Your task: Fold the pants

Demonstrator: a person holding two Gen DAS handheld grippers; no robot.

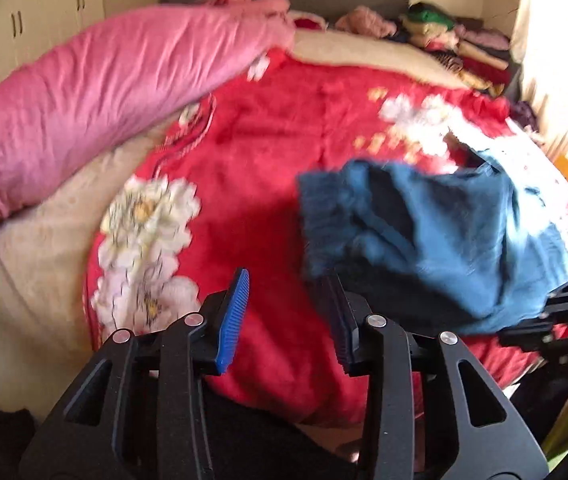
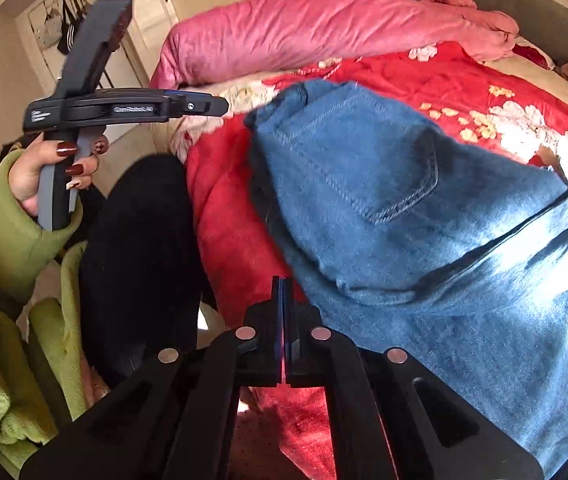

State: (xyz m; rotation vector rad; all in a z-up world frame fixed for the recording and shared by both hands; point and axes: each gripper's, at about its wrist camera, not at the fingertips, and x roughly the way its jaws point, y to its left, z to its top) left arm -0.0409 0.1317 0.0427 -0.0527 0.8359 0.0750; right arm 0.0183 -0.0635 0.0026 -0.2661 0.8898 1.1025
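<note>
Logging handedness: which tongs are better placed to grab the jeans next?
Left, probably: left tongs are open beside the jeans. Right tongs are shut, seemingly empty, and must open first.

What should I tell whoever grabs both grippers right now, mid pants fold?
Left gripper: open, empty, held in the air above the red floral blanket, just left of the pants.
Right gripper: fingers pressed shut with nothing visibly between them, at the near edge of the pants.
Blue denim pants: bunched in a loose heap on the blanket, a back pocket facing up; neither gripper holds them.
Done: no neat fold shows yet.
Left: probably regrip the pants, spread them flat, then fold. The pink duvet along the far left side seems out of the way.
</note>
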